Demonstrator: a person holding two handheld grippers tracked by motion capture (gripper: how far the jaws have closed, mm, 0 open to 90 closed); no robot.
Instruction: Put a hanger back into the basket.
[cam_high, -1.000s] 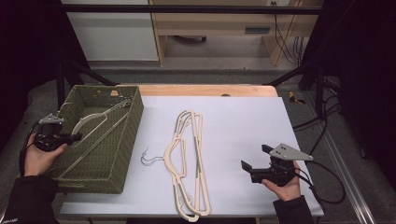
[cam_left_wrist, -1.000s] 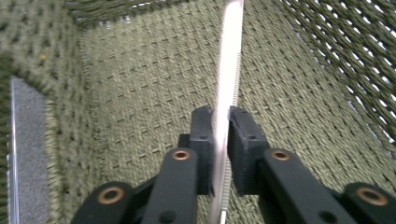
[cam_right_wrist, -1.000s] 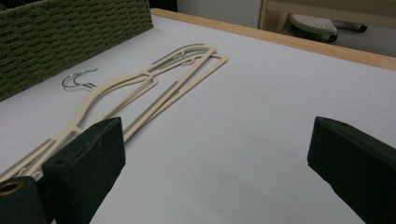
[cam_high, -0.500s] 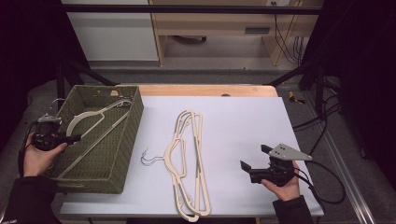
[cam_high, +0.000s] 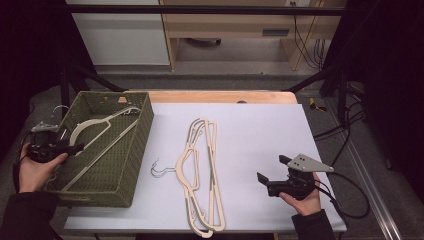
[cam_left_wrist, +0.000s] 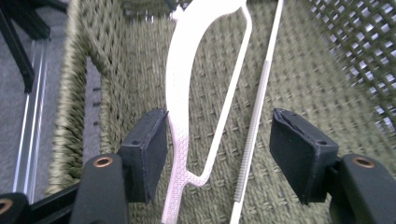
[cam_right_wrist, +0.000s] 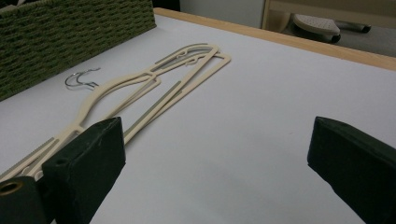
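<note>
Left gripper (cam_left_wrist: 217, 144): jaws part open and just been opening; the cream plastic clothes hanger (cam_left_wrist: 187, 116) lies between them, its flat arm just against the left pad (cam_left_wrist: 147, 149), the right pad well clear, so nothing is clamped. The hanger rests inside the olive-green woven rectangular basket (cam_high: 132, 165), slanted from the near left corner up to the far right rim (in the high view its metal hook end sits near the far wall). The left hand (cam_high: 35, 167) holds this gripper at the basket's left rim.

Right gripper (cam_high: 267, 182): jaws wide apart, empty, hovering low over the white table top (cam_high: 260, 135). A stack of cream plastic hangers (cam_high: 202, 170) lies flat mid-table, between basket and right gripper.
</note>
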